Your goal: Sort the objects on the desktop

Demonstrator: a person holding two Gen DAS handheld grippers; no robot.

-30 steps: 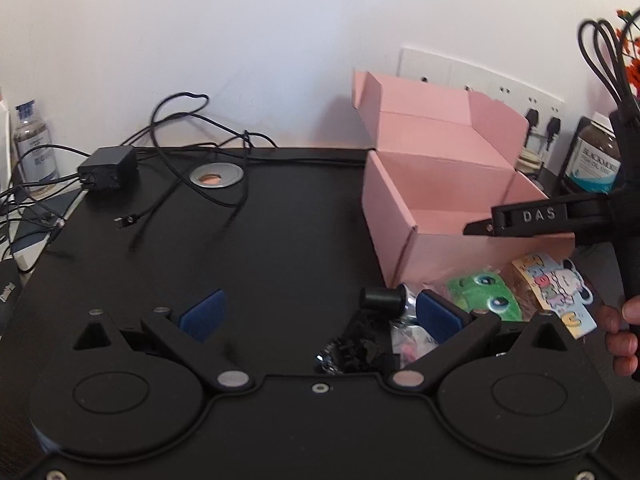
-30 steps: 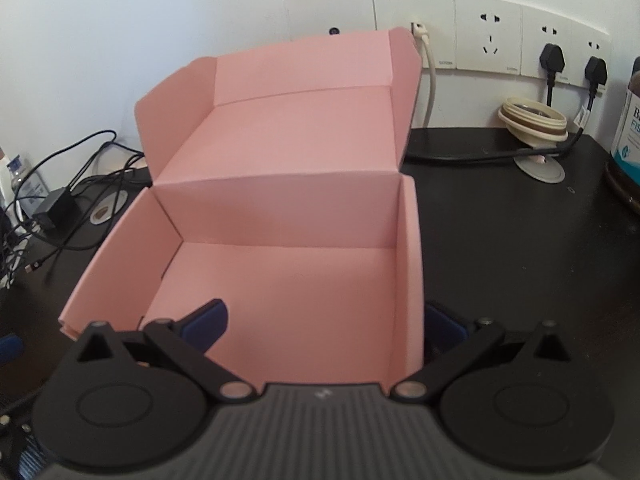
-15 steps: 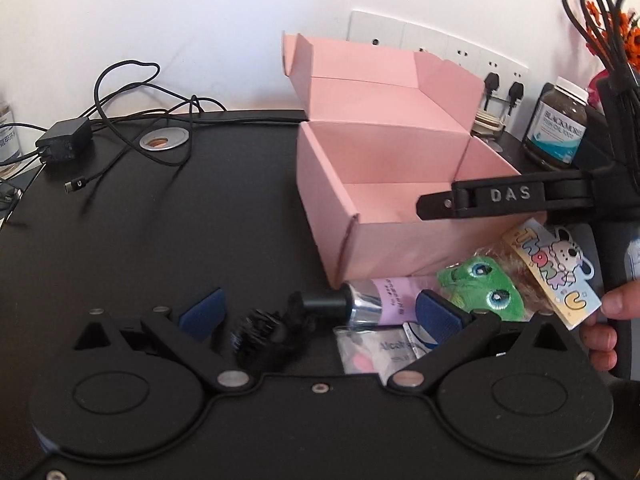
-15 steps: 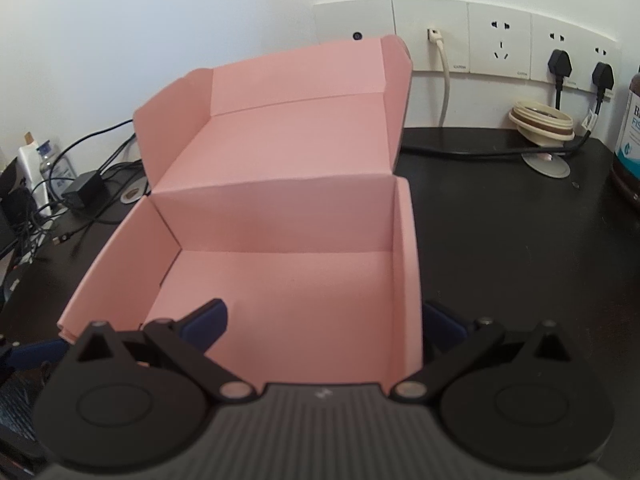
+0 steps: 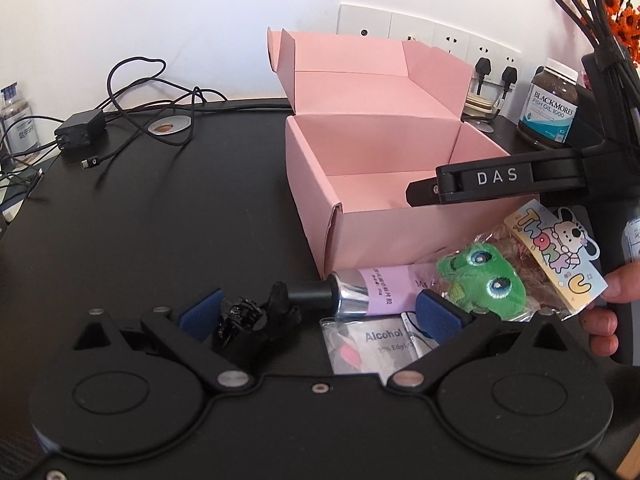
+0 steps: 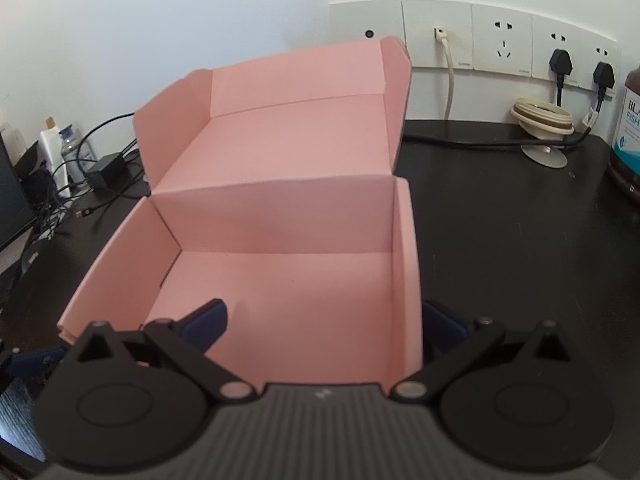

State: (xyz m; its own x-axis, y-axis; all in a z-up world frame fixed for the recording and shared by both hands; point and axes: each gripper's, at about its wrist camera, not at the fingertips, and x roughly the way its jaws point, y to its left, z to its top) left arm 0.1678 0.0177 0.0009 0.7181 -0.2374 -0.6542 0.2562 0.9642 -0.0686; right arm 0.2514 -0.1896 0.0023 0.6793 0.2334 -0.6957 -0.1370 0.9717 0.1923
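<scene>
The pink box stands open on the black bench, lid folded back toward the wall; its floor shows bare in the right wrist view, though the near corner is hidden by the claw. The small things lie in a huddle on the bench just outside the box's front wall: a black clip, a lilac tube with its cap pointing left, an alcohol wipe, a green plush in a clear bag, and a sticker card on top at the right.

The left claw hangs low over the huddle, spread wide, holding nothing; the clip sits by its left finger, the tube and wipe between, the plush touching the right finger. The right claw is also wide and empty, straddling the box's right wall, one finger inside and one outside.

Judged risks: closing the left claw here could catch two things at once, or pinch only the slippery bag so the plush slides free; the round tube may roll away; the light box could be shoved or tipped if the right claw shifts against the wall.
</scene>
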